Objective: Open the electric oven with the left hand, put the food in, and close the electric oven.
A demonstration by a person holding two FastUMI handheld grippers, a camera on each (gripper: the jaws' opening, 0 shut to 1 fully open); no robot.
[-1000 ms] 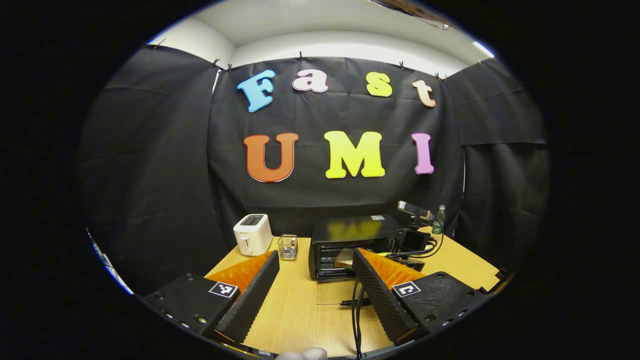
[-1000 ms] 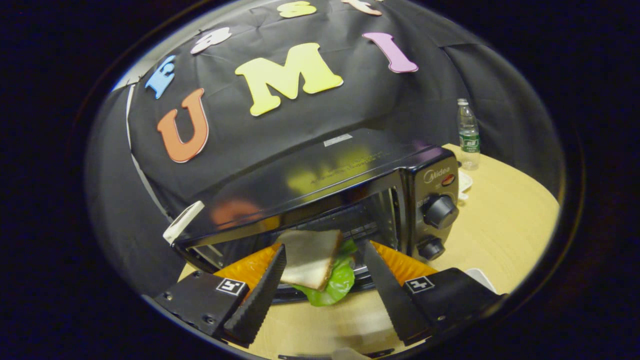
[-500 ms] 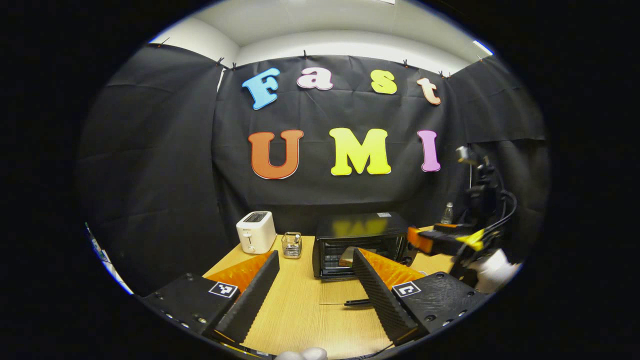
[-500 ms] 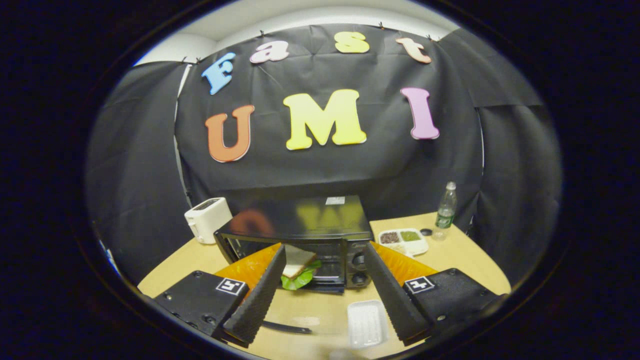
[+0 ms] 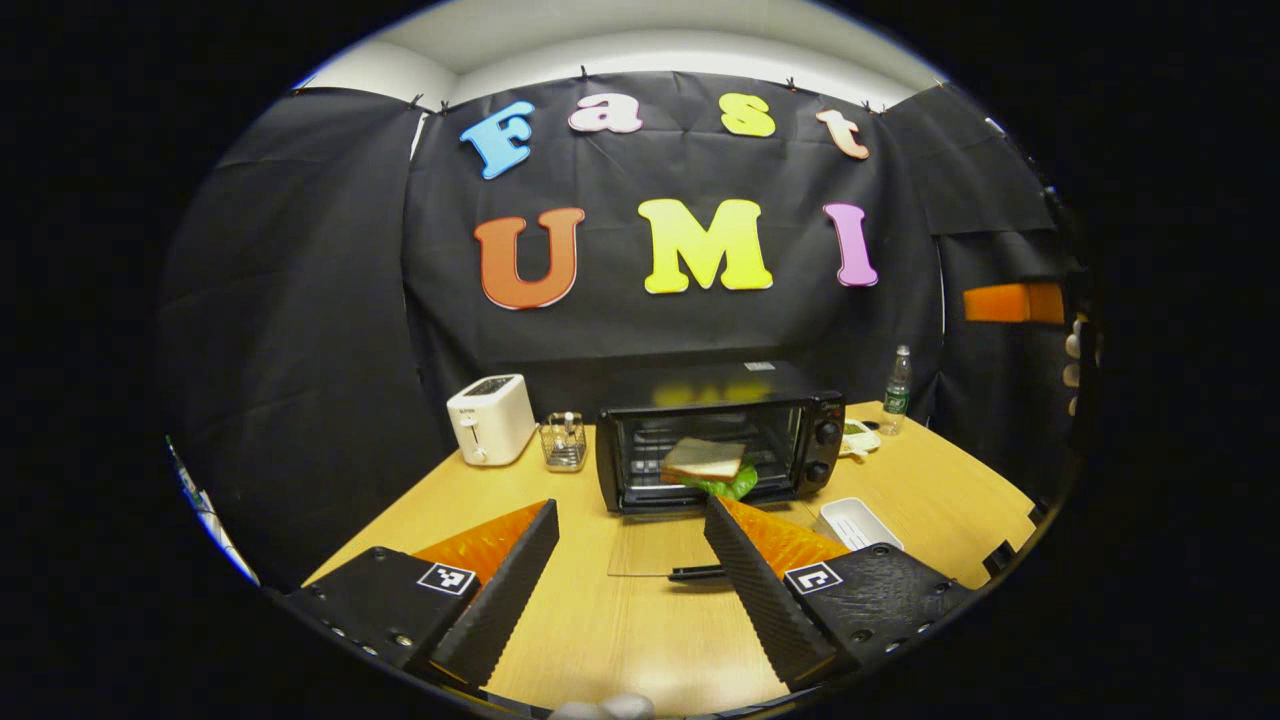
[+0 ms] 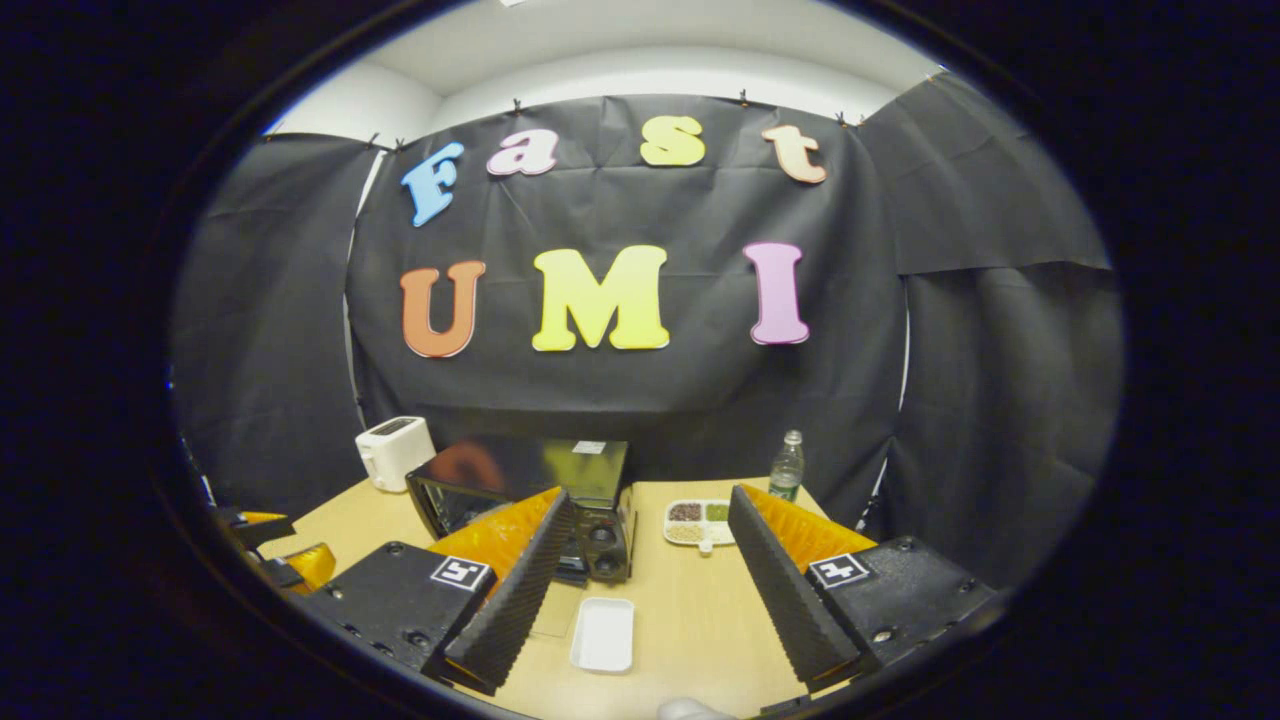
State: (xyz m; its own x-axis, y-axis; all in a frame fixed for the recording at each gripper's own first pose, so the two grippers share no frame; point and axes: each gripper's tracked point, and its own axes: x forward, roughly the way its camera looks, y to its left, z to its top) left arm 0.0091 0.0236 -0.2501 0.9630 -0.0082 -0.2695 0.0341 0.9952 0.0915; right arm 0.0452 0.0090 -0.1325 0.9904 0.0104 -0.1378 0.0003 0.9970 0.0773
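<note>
Electric oven (image 5: 722, 437) sits mid-worktop (image 5: 640, 630), door (image 5: 668, 547) dropped flat toward the near edge. Sandwich (image 5: 705, 459), bread over green lettuce, lies inside the oven cavity, resting on the rack, clear of both grippers.

Left gripper (image 5: 630, 590): jaws wide, holding nothing, hovering over the worktop in front of the open door, lined up on the oven. Judged placement: ready to reach the door handle (image 5: 698, 573) at the door's near edge and swing it up, the step still to do.

Right gripper (image 6: 645, 585): jaws wide, holding nothing, well back from the oven and to its right, likely kept out of the door's path.

Beside the oven: white toaster (image 5: 489, 418) to its left, white tray (image 5: 858, 521) in front-right, bottle (image 5: 899, 377) to its right.
</note>
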